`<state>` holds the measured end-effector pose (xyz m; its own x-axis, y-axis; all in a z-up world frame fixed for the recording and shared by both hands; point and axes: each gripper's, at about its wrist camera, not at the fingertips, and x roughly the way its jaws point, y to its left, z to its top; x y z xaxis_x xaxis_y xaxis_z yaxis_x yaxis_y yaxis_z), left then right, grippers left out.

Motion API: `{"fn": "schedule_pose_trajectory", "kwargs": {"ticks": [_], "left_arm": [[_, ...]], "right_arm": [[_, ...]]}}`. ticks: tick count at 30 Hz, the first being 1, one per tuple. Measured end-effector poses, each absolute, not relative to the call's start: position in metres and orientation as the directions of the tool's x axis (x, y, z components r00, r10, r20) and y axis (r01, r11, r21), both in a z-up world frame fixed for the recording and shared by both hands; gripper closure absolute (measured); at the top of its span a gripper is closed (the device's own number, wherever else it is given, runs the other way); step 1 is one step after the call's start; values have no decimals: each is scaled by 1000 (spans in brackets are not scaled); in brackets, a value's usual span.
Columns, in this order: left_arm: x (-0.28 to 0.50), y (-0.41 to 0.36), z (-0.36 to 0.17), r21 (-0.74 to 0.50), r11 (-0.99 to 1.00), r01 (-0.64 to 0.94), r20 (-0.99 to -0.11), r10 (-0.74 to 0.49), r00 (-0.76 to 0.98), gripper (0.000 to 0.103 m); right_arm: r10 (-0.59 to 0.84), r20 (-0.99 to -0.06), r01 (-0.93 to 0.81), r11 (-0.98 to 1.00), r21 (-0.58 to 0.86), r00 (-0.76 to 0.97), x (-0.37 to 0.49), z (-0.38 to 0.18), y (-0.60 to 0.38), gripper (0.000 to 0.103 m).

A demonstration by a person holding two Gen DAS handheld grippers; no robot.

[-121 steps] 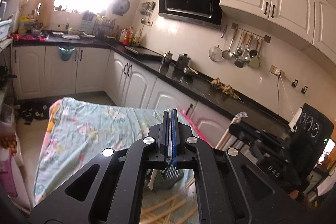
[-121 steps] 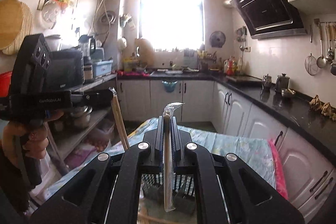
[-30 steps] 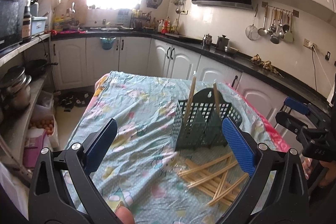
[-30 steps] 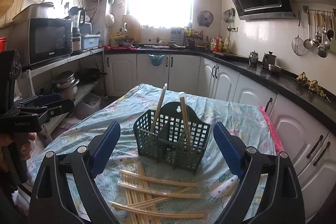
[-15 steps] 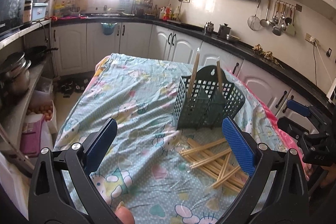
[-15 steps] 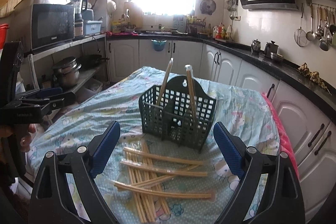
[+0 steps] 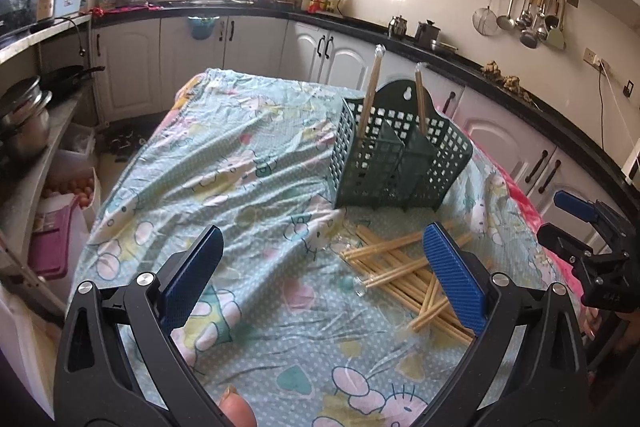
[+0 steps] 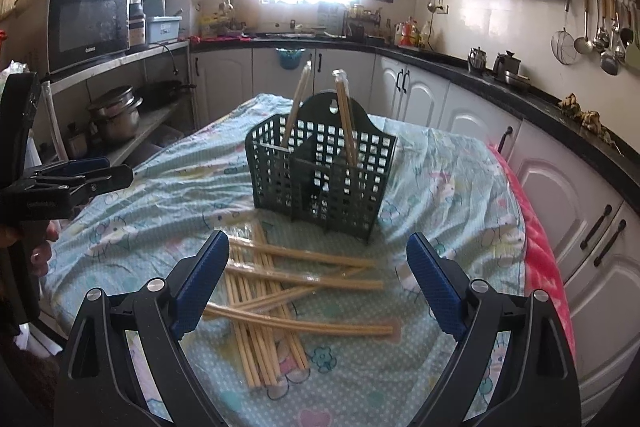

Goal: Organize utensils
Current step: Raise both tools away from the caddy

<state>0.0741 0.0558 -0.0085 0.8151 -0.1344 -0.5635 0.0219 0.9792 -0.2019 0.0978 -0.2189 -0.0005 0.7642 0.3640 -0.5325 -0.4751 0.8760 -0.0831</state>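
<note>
Kitchen table with floral cloth (image 8: pixel 440 187), green utensil caddy (image 8: pixel 320 179) frame centre holding two wrapped chopsticks, loose chopstick pile (image 8: pixel 280 287) below it; left gripper (image 7: pixel 320 279) and right gripper (image 8: pixel 320 271) wide open, empty, between placements, next likely lowering onto pile.

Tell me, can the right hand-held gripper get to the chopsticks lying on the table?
Probably yes. The right hand-held gripper is open and hangs right above the loose chopsticks, with nothing between them. The green basket stands behind the pile, out of the way.
</note>
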Motion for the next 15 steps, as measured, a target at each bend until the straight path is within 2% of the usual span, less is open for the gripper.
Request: {"fn": "schedule_pose_trajectory", "kwargs": {"ticks": [15], "left_arm": [[83,29,-43,-237,966,101,-614,-229,755,11]], "right_arm": [[288,-615,-404,913,-54,734,111,-40,-245,15]]}}
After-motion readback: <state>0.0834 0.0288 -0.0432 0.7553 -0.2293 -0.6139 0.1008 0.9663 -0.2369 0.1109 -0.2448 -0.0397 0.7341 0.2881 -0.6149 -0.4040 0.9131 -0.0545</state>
